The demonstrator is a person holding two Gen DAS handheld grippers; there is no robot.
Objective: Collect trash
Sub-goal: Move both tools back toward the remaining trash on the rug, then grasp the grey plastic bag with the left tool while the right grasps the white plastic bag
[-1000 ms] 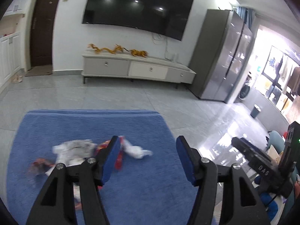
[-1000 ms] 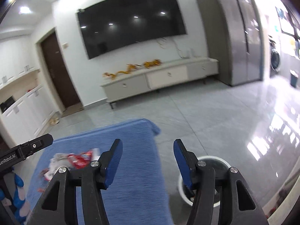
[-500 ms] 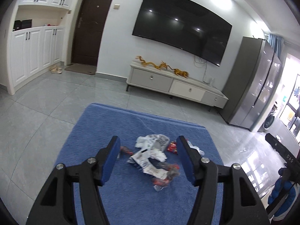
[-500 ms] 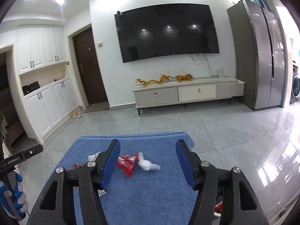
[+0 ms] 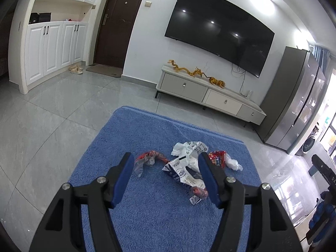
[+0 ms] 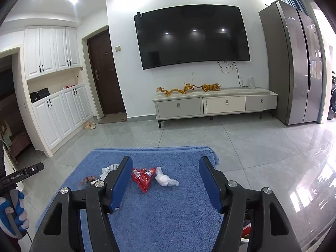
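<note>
Trash lies on a blue cloth surface (image 5: pixel 159 214). In the left wrist view it is a twisted red wrapper (image 5: pixel 150 157), crumpled white printed paper (image 5: pixel 184 161), a red snack bag (image 5: pixel 218 158) and a white plastic wad (image 5: pixel 233 163). My left gripper (image 5: pixel 164 156) stands open just short of the paper and holds nothing. In the right wrist view the red snack bag (image 6: pixel 143 177) and the white plastic wad (image 6: pixel 166 179) lie ahead of my right gripper (image 6: pixel 165 160). Its jaws are opening with nothing between them. Its left finger partly hides the white paper (image 6: pixel 109 169).
A white bin's rim (image 6: pixel 244 240) peeks out low beside the cloth surface (image 6: pixel 168 214). A gloved hand (image 6: pixel 12 210) holds the left gripper at the left edge. Grey tiled floor (image 6: pixel 241 147) surrounds the cloth, with a TV cabinet (image 6: pixel 214 105) and a fridge (image 6: pixel 294 63) at the far wall.
The left gripper swung across the cloth, and the trash now sits centred ahead of its fingers. The right gripper turned left from the bin toward the red bag, and its jaws widened.
</note>
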